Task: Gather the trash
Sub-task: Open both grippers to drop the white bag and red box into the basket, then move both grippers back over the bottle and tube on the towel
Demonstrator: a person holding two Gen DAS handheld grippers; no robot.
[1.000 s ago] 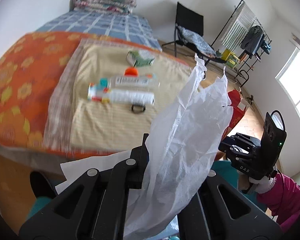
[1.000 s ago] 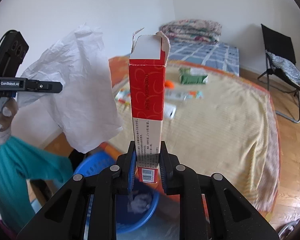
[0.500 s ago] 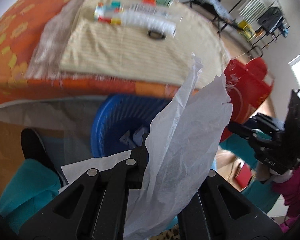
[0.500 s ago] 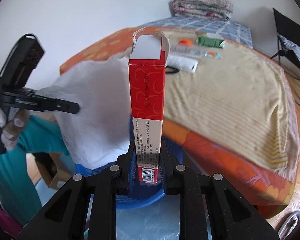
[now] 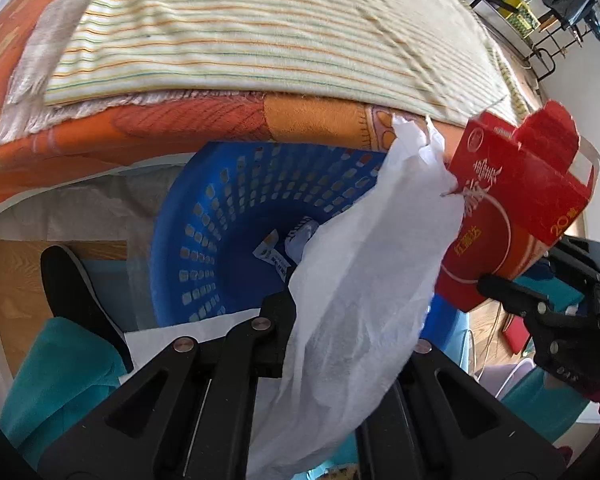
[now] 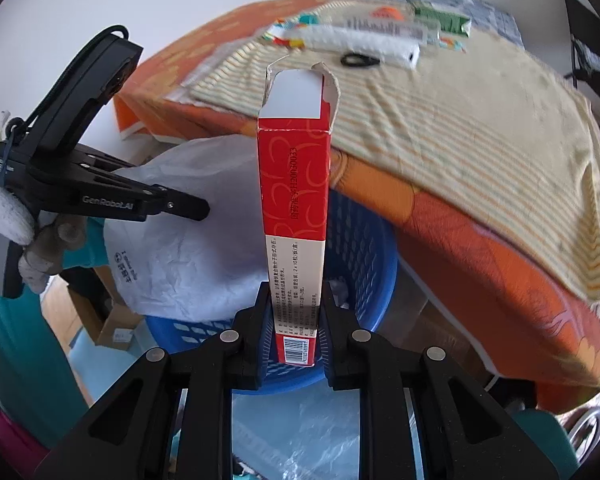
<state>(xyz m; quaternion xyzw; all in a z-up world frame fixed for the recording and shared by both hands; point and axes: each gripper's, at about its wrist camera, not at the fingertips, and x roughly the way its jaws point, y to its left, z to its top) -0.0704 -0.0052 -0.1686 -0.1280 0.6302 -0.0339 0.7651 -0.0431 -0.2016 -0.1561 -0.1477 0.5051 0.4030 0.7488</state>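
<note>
My left gripper (image 5: 332, 320) is shut on a crumpled white paper sheet (image 5: 364, 280) and holds it over the blue perforated trash basket (image 5: 220, 224). The same gripper (image 6: 188, 208) and paper (image 6: 188, 240) show in the right wrist view, left of the basket (image 6: 364, 248). My right gripper (image 6: 294, 320) is shut on the lower end of a tall red and white open carton (image 6: 296, 200), held upright above the basket. The carton (image 5: 516, 216) and right gripper (image 5: 500, 286) appear at the right of the left wrist view. Some trash (image 5: 276, 256) lies inside the basket.
The basket stands on the floor against a bed with an orange cover (image 6: 480, 240) and striped cloth (image 5: 236, 36). On the bed lie several packages (image 6: 364, 36) and a black ring (image 6: 360, 60). A black shoe (image 5: 76, 288) and teal trouser leg (image 5: 60, 376) are at left.
Both grippers have tilted down and moved in over the blue basket. The paper and the carton now hang closer to the basket's opening. Both grips are unchanged.
</note>
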